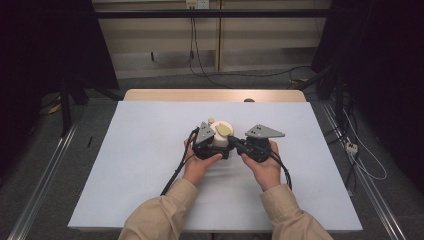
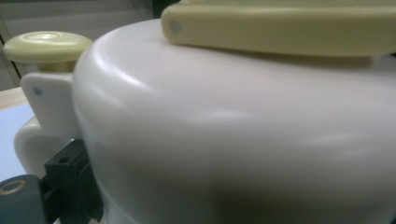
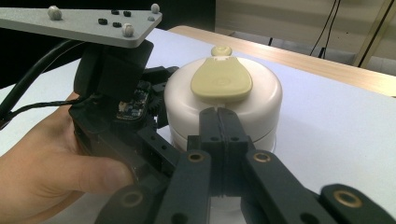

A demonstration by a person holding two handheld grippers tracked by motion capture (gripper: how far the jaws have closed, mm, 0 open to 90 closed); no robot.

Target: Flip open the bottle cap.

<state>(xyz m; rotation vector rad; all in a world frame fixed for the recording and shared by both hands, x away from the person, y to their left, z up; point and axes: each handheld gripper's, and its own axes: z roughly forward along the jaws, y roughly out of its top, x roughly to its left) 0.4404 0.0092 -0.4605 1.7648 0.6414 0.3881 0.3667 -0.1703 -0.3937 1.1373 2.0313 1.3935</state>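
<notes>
Dark studio all round, cables (image 1: 240, 75) trailing over the far floor, white sheet (image 1: 150, 165) spread on a wooden table (image 1: 215, 95). Dead centre of that sheet, just ahead of both hands: a round white pot (image 1: 219, 139), upright, capped by a pale yellow flap (image 1: 223, 129) with a small knob (image 1: 211, 120) at its far-left rim.

Left gripper (image 1: 212, 145) in tight at the pot's left flank, cupped from below by the left hand (image 1: 200, 165). Looks like a bracing job, keeping the body from sliding or turning while the other tool works. From its own camera, pot wall (image 2: 233, 140) right up against the lens, flap (image 2: 280, 28) and knob (image 2: 46, 44) above, one black jaw hugging the lower left side. Pressing or merely alongside? Cannot tell. Wide, if it straddles the pot at all.

Right gripper (image 1: 235, 142) coming in from the near right, steered by the right hand (image 1: 265, 167). Jaws pinched fully together, nothing between them, tips (image 3: 218, 114) right at the flap's near edge (image 3: 222, 81), level with the pot's top. Closed like that, serves as a single blunt finger: good for nudging under the flap's lip or pressing it, not for grasping. Probably a lid-opening attempt in its opening stage, flap lying flat and shut.

Worth watching: too hard a push and the pot tips far-left, hence the steadying tool there.
</notes>
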